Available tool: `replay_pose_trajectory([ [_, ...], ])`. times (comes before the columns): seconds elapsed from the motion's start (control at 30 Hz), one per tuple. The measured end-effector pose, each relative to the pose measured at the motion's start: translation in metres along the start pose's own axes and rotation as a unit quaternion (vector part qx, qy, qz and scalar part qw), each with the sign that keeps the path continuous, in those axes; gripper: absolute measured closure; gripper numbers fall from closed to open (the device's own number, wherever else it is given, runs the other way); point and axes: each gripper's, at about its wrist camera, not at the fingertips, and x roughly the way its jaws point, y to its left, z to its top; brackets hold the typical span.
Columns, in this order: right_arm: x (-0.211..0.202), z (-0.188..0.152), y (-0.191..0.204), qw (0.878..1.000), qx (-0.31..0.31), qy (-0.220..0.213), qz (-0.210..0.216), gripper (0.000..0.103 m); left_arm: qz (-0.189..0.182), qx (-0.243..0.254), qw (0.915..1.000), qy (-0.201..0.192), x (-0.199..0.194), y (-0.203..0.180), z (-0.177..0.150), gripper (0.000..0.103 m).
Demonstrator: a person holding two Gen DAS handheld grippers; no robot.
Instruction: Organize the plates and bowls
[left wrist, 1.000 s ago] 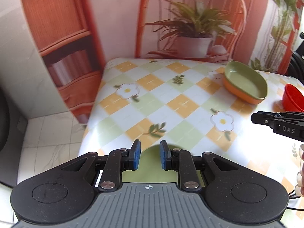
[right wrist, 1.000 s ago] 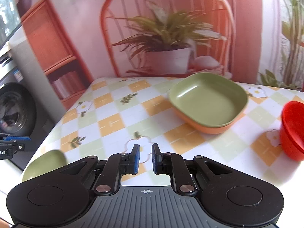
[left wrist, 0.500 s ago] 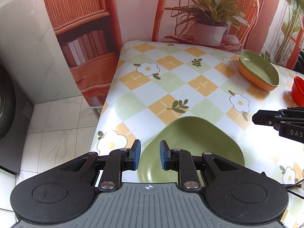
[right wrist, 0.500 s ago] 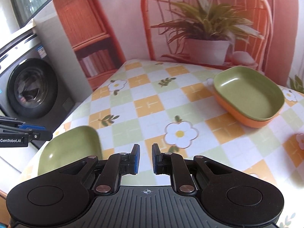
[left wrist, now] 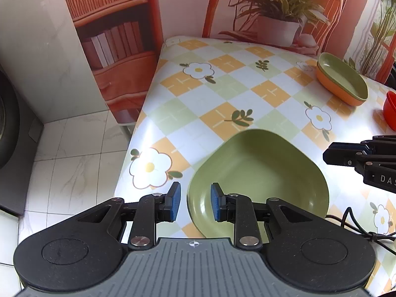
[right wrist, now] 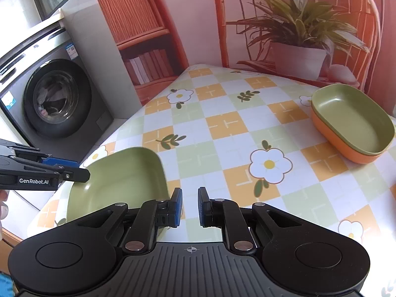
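The loose olive-green squarish plastic plate lies low in the left wrist view, at the near corner of the checked, flower-printed surface, its near rim just beside the drop to the white tiled floor. The left gripper hangs over that rim, its jaws part open with a modest gap, empty. The right gripper hovers to the plate's right, its jaws a little narrower and also empty.

The risks look like these: a downward nudge on the overhung rim could tip or slide the plate off the corner; a pinch on the thin, sloped lip may slip. The stacked green-on-orange oval dishes at right and the red bowl at the frame edge sit well apart, so a carry across could clip them.
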Motion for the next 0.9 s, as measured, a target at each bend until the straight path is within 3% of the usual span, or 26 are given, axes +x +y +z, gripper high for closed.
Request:
replay_pose_trajectory([
  [0.37, 0.003, -0.002, 0.005, 1.000, -0.001, 0.009, 0.012, 0.090, -0.006, -0.012, 0.9997, 0.021, 0.010, 0.001, -0.010, 0.075],
  [0.9, 0.009, -0.014, 0.010, 0.999, -0.002, 0.042, 0.024, 0.090, -0.017, -0.029, 0.9992, 0.019, 0.011, -0.003, -0.013, 0.075],
])
